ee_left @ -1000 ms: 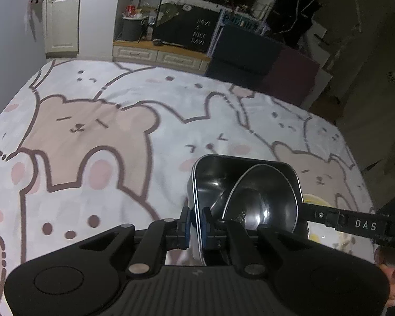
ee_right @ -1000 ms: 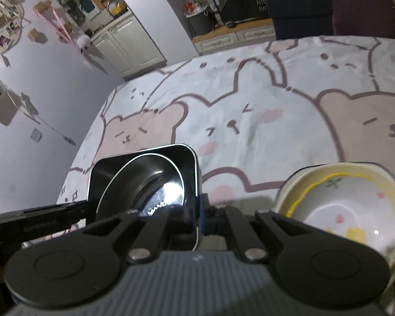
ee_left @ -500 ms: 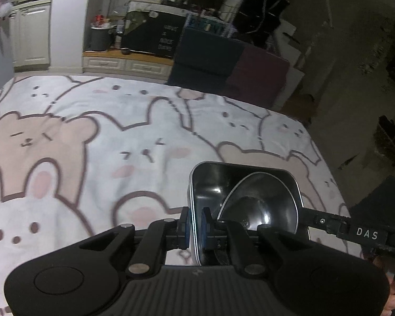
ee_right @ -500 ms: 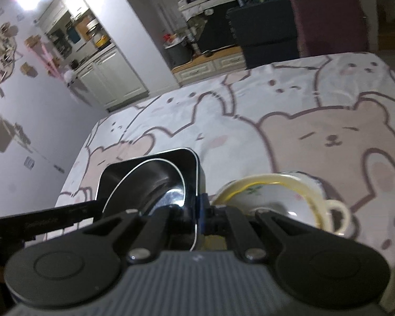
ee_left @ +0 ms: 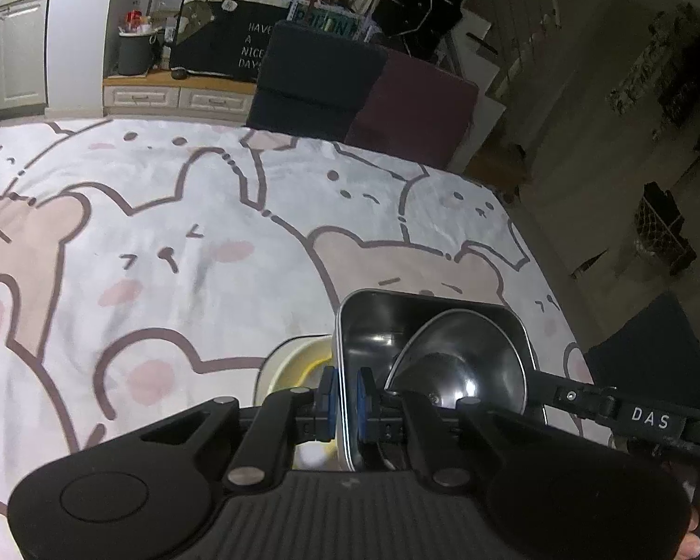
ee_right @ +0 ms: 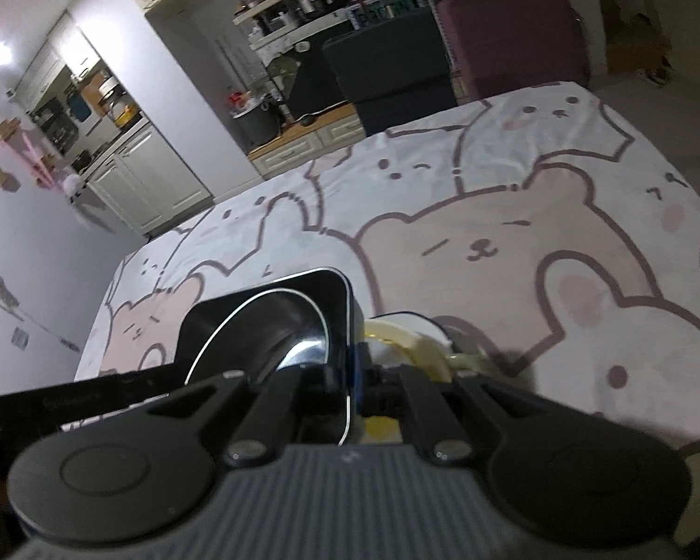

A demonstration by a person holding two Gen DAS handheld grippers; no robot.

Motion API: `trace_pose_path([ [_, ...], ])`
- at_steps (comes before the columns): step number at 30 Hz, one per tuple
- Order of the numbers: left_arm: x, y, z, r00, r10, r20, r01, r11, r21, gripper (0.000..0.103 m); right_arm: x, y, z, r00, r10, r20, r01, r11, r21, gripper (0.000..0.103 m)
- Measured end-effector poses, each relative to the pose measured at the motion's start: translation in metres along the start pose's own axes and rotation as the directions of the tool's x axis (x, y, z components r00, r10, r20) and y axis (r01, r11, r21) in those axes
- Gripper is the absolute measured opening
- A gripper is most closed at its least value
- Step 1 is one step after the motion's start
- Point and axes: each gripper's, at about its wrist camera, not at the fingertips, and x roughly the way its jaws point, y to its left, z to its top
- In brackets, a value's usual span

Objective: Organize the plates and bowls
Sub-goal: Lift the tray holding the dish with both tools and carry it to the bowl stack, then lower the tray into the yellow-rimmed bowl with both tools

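The chief risk, as I judge it, is the square stainless-steel tray (ee_left: pixel 431 326) tipping or slipping, since it is carried by thin rims on two opposite sides only; if the two hands drift apart or twist unevenly, a rim could slide out of the pads, and the round stainless-steel bowl (ee_left: pixel 462 364) lying loose and tilted inside it could slide or tumble out. A second hazard is the cream ceramic bowl with a yellow inner band (ee_left: pixel 298 368), which sits on the bear-patterned cloth of the tabletop (ee_left: pixel 163 214) just below the tray's left edge; lowering carelessly could knock steel against ceramic. The left hand-held gripper (ee_left: pixel 345 401) has its blue pads pinched nearly together on the tray's left rim, with only the thin metal wall between them. The right hand-held gripper (ee_right: pixel 350 387) is likewise clamped tight on the tray's right rim, its jaws all but meeting. The tray hangs between the two over the near right part of the tabletop, with the cream bowl partly beneath it.
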Motion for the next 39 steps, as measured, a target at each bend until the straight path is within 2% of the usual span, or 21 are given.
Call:
trace_pose_path([
  [7,0.019,0.001,0.0,0.999,0.014,-0.042,-0.014,1.0,-0.006,0.008,0.006,-0.018,0.0,0.999,-0.026,-0.027,0.027,1.0,0.015,0.004],
  [20,0.049,0.006,-0.002,0.987,0.079,-0.14,-0.076,0.997,0.028,0.008,0.021,-0.011,0.001,0.997,-0.043,-0.071,0.041,0.999,-0.031,0.005],
  [39,0.059,0.004,-0.005,0.975,0.116,-0.188,-0.103,0.992,0.075,0.009,0.035,-0.009,-0.002,0.99,-0.078,-0.121,0.07,0.996,-0.063,0.005],
])
